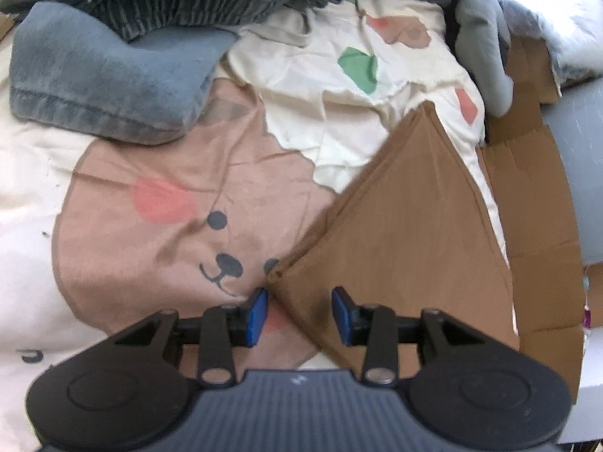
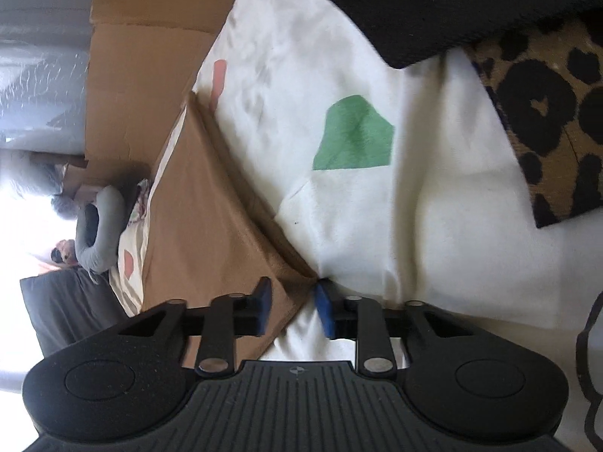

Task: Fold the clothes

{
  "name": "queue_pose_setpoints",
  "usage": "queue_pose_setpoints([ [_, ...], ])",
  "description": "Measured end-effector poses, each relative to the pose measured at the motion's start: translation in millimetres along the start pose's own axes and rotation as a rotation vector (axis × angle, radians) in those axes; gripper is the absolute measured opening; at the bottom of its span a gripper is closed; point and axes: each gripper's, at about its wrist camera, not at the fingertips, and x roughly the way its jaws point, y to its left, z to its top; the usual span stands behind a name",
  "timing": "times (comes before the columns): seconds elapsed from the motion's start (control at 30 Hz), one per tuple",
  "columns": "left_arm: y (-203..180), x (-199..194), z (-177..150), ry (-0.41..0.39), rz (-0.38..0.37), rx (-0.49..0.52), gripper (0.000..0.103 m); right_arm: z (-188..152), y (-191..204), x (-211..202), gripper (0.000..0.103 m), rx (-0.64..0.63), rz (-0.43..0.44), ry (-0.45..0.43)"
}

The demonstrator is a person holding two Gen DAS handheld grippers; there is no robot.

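The brown garment (image 1: pixel 407 218) lies on a cream bedsheet (image 1: pixel 309 86) printed with a bear face (image 1: pixel 222 260) and coloured patches, near the bed's edge where flattened cardboard (image 1: pixel 535 188) shows beyond it. In the left wrist view the cloth rises from the left tongs (image 1: pixel 300 316) to a peak farther off, like a tilted triangle. The left tongs are spread, their blue pads (image 1: pixel 257 316) apart, and a bunched corner of the brown cloth sits just ahead of the left pad while the cloth's lower part runs through the gap between the pads. Whether either pad touches it cannot be told.

In the right wrist view the right tongs (image 2: pixel 292 310) are also spread, and another corner of the brown garment (image 2: pixel 211 218) reaches into their gap, its folded edge ending right at the tip of the right-hand pad (image 2: pixel 325 312).

A pile of grey-blue clothes (image 1: pixel 113 75) rests farther up the bed. A leopard-print fabric (image 2: pixel 546 120) and a black cloth (image 2: pixel 433 3) lie beyond the right tongs.
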Motion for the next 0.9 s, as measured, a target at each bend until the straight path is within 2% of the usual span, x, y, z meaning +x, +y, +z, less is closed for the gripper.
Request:
queue_pose_setpoints([
  [0.03,-1,0,0,-0.006,0.000,0.011,0.035,1,0,-2,0.013,-0.006,0.000,0.002],
  [0.07,-1,0,1,-0.011,0.000,0.021,0.023,2,0,-5,0.009,-0.011,0.000,0.005],
  [0.13,3,-2,2,-0.019,-0.020,0.004,0.012,2,6,-11,0.005,-0.042,0.029,-0.001],
  [0.27,12,-2,3,-0.018,-0.052,-0.035,0.013,2,10,-16,0.006,-0.049,0.048,0.001],
  [0.47,9,6,6,-0.011,-0.074,-0.033,0.029,-2,4,-1,0.012,-0.017,0.039,0.026],
  [0.53,10,11,8,-0.008,-0.083,-0.040,0.031,-2,3,3,0.020,-0.008,0.051,0.019],
  [0.67,10,18,12,0.003,-0.104,-0.028,0.031,-2,2,12,0.020,0.010,0.076,0.003],
  [0.8,7,19,17,0.017,-0.118,-0.009,0.031,0,3,17,0.020,0.015,0.097,-0.015],
  [0.83,7,19,17,0.017,-0.116,-0.005,0.031,1,4,17,0.016,0.010,0.097,-0.019],
  [0.9,7,18,17,0.016,-0.112,-0.002,0.021,1,8,16,0.006,-0.007,0.075,-0.026],
])
